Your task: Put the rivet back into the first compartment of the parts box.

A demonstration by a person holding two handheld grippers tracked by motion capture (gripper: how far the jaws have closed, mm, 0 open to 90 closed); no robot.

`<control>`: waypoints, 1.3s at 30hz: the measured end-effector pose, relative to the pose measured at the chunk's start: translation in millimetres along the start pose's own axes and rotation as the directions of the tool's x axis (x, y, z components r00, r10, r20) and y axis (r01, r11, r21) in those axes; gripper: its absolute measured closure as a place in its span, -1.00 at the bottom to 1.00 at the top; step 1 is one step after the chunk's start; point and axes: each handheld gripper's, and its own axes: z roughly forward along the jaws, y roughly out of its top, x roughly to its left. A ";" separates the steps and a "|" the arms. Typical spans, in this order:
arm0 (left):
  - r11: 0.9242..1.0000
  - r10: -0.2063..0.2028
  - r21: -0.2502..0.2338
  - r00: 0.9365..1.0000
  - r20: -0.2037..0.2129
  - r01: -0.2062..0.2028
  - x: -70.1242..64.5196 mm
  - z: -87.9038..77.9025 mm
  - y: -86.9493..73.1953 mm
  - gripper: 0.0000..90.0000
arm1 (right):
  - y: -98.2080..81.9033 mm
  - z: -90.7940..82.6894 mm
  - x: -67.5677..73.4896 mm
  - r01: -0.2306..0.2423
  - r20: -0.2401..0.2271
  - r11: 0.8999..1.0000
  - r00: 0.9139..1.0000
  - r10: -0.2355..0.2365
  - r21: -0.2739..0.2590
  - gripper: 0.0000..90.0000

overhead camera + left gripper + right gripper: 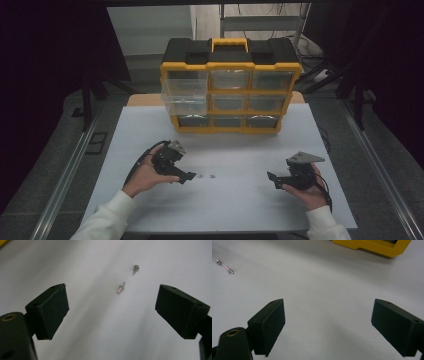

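While the person's left hand (145,175) is resting on the white desk (235,210) at the left of the high view, the left claw (184,176) it is holding is pointing rightward across the surface, its jaws standing spread with nothing between them. Just beyond those jaws, two small metal parts are lying on the bare desk: a short silver screw (121,287) nearer the claw, and a small round nut (135,267) just past it, the two close together but not touching. In the left gripper view both are sitting ahead of the open gap, apart from either jaw. Behind them, at the far side of the desk, a yellow and black organizer (231,85) is standing upright, with one clear drawer (184,95) in its left column sticking out toward the person. Farther right, well apart from the screw and nut, the right hand (309,192) is holding the right claw (272,180) low over the desk, aimed leftward, its jaws likewise gaping wide and gripping nothing. In the right gripper view the two small parts are showing far off at the upper left, and a corner of the yellow organizer is showing at the top.
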 end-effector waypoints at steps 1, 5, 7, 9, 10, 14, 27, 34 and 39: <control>1.000 0.000 0.000 1.000 0.000 0.000 0.0 0.0 0.0 -0.72 | 0.0 0.0 0.0 0.000 0.000 1.000 1.000 0.000 0.000 -0.73; 0.999 0.029 0.023 1.000 0.011 -0.030 -1.5 12.3 4.9 -0.68 | 0.0 0.1 0.2 0.001 0.000 1.000 1.000 -0.001 0.001 -0.73; 0.999 0.031 0.020 0.999 -0.012 -0.031 -3.3 17.6 6.7 -0.65 | -0.1 0.1 0.2 0.002 0.000 1.000 1.000 -0.002 0.001 -0.73; 0.999 0.042 0.031 0.999 -0.012 -0.042 -2.9 22.2 8.2 -0.62 | -0.1 0.2 0.0 0.003 0.001 1.000 1.000 -0.003 0.003 -0.73; 0.998 0.045 0.038 0.999 -0.010 -0.044 -3.2 24.9 8.7 -0.61 | -0.1 0.2 0.0 0.003 0.001 1.000 1.000 -0.003 0.003 -0.73; 0.996 0.063 0.066 0.998 -0.013 -0.062 -5.0 35.5 10.5 -0.52 | -0.2 -0.1 -0.3 0.005 0.002 1.000 1.000 -0.005 0.002 -0.73; 0.984 0.127 0.124 0.992 -0.011 -0.124 -15.0 50.2 12.4 0.42 | -0.3 -0.2 -0.6 0.005 0.005 1.000 1.000 -0.005 0.002 -0.73; 0.989 0.071 0.126 0.997 0.032 -0.075 -11.5 49.7 13.1 0.82 | -0.1 -0.2 0.2 0.008 0.006 1.000 1.000 -0.009 0.004 -0.73; 0.987 0.091 0.128 0.996 0.017 -0.093 -13.5 48.9 13.3 0.84 | -0.1 -0.4 -0.5 0.004 0.006 1.000 1.000 -0.004 0.002 -0.73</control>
